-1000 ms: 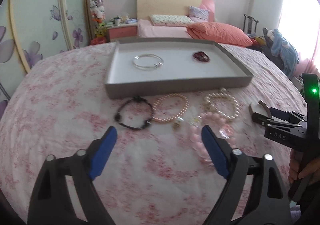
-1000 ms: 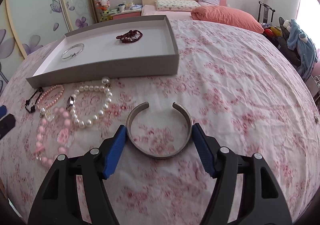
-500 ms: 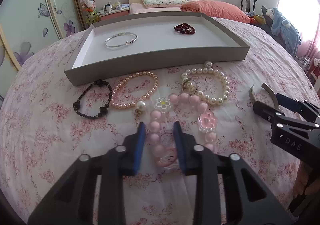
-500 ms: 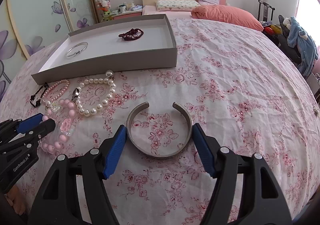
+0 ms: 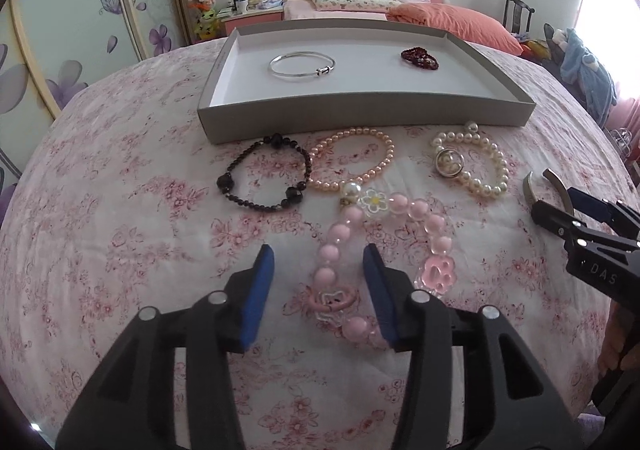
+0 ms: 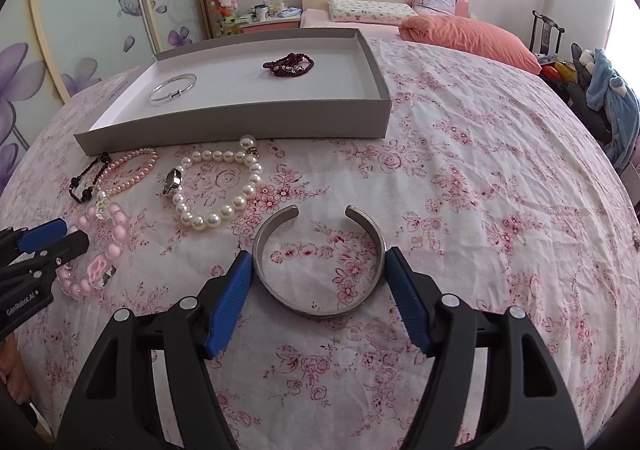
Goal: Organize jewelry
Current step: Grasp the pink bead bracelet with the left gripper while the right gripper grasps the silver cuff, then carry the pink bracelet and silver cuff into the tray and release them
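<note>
A grey tray (image 5: 360,108) holds a thin silver bangle (image 5: 301,64) and a dark red bead bracelet (image 5: 420,58). In front of it on the floral cloth lie a black bead bracelet (image 5: 264,178), a pink pearl bracelet (image 5: 352,158), a white pearl bracelet (image 5: 472,162) and a big pink bead bracelet (image 5: 340,250). My left gripper (image 5: 318,270) is open, its fingers either side of the big pink bracelet's left strand. My right gripper (image 6: 318,274) is open, its pads either side of a silver cuff bangle (image 6: 320,258) lying flat.
The right gripper shows at the right edge of the left wrist view (image 5: 592,238). The left gripper shows at the left edge of the right wrist view (image 6: 36,254). Beyond the cloth stand a bed with an orange pillow (image 6: 468,38), sliding wardrobe doors (image 6: 80,10) and a nightstand.
My left gripper moved onto the big pink bracelet, narrowed around its strand, then widened again. My right gripper stayed around the silver cuff.
</note>
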A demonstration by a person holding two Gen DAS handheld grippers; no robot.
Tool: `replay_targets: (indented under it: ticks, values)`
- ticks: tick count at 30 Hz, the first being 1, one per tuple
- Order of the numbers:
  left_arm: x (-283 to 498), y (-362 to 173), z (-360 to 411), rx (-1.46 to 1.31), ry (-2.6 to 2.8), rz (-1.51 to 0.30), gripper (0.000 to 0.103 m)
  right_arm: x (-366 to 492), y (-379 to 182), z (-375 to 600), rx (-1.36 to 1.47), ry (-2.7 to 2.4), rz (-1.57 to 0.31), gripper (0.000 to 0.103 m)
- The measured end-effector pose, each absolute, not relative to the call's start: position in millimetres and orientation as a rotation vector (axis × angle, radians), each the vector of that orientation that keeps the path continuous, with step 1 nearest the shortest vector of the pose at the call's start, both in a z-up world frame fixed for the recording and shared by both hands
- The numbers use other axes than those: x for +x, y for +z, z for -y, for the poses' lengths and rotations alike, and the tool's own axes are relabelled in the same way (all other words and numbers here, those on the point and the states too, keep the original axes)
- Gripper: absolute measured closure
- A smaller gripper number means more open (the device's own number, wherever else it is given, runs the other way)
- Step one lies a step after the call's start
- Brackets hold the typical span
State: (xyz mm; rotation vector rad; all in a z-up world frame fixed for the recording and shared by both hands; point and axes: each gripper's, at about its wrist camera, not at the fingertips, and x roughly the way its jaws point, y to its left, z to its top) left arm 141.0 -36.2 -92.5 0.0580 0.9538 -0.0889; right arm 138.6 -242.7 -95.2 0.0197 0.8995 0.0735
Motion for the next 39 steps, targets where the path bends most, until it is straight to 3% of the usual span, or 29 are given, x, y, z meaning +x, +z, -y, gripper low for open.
replay_targets:
  ticks: [5, 9, 13, 39]
  values:
    - [142.1, -93.4, 39.1, 0.063, -0.095, -0.946, 0.056, 140.3, -96.3, 241.4, 0.012, 0.065, -0.905, 0.030]
    - [142.8, -92.4, 40.9, 0.076, -0.096, -0.936, 0.084, 140.6, -96.0, 242.2, 0.014, 0.069, -0.901, 0.035]
    - [142.2, -91.6, 39.0, 0.078, -0.096, -0.931, 0.089, 139.4, -95.9, 243.7, 0.020, 0.075, -0.898, 0.036]
    - [106.5, -36.2, 12.1, -0.093, -0.178, -0.723, 0.089, 111.7, -59.3, 228.2, 0.090, 0.149, -0.703, 0.036]
